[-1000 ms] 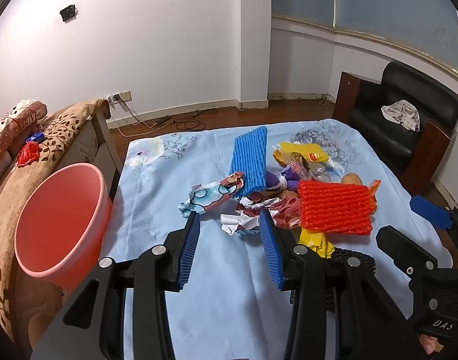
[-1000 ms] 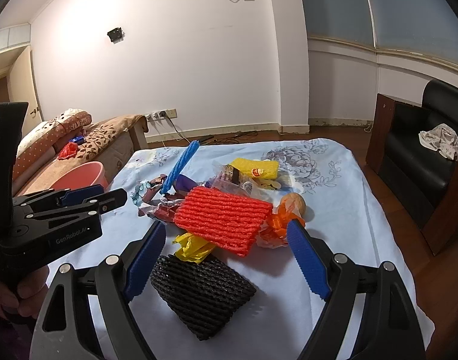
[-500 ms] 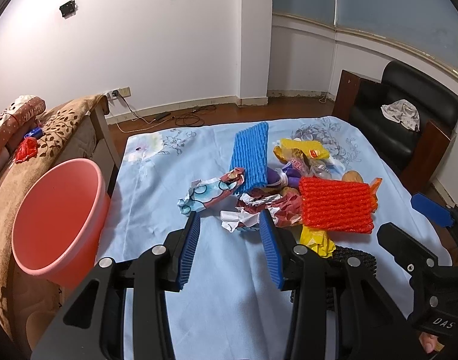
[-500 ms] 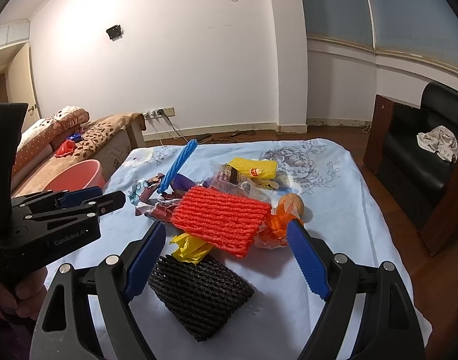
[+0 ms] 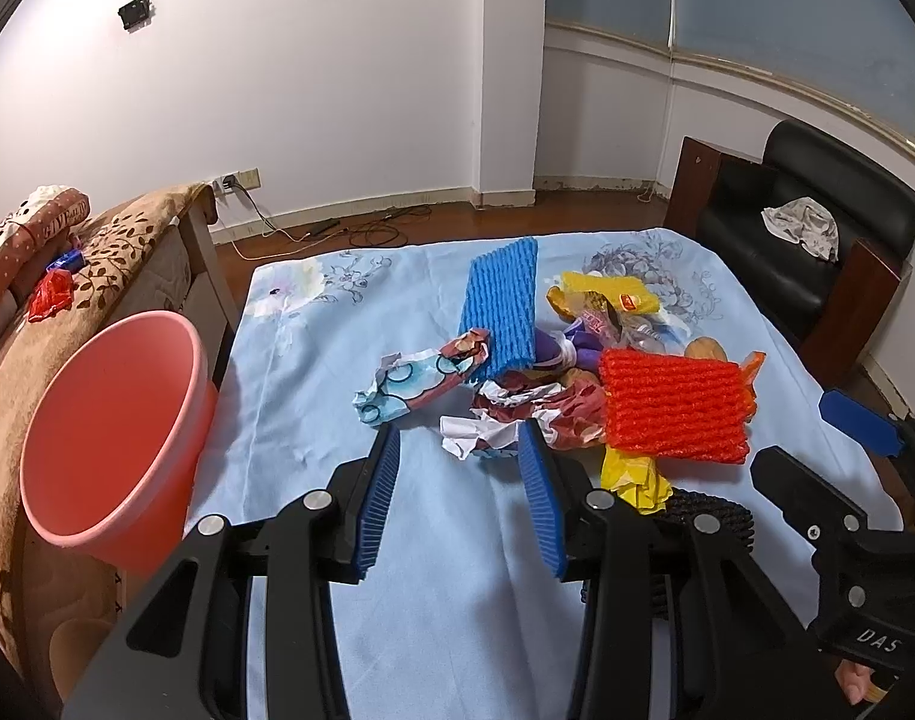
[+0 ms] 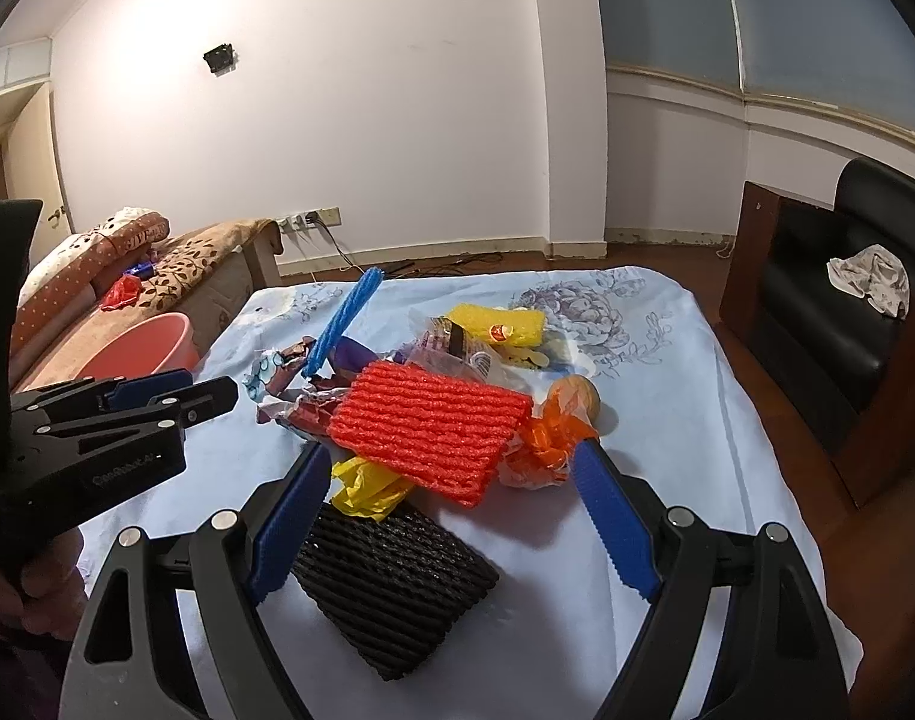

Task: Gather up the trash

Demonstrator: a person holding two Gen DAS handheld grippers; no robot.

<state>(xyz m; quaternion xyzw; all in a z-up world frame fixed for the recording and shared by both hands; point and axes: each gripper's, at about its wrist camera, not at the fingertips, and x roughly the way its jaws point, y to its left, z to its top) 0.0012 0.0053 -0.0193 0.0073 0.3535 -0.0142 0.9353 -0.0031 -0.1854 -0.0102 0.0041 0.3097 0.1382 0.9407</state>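
Note:
A pile of trash lies mid-table: a red foam net (image 5: 676,405) (image 6: 427,423), a blue foam net (image 5: 502,309) (image 6: 343,318), a yellow foam net (image 5: 613,294) (image 6: 499,324), crumpled patterned wrappers (image 5: 421,381), white crumpled paper (image 5: 478,435), a yellow wrapper (image 6: 367,486) and a black foam net (image 6: 391,585). My left gripper (image 5: 460,468) is open just short of the white paper. My right gripper (image 6: 451,474) is open over the black net, nothing between its fingers. A pink bucket (image 5: 112,432) (image 6: 142,348) stands off the table's left edge.
The table wears a light blue floral cloth (image 5: 313,372). A brown patterned sofa (image 5: 109,258) sits left behind the bucket. A black armchair (image 5: 805,240) (image 6: 841,300) with a rag stands right. Cables run along the floor by the far wall.
Both grippers have drawn slightly back from the pile, which sits a little farther away in both views. Their jaws stay open and nothing was picked up.

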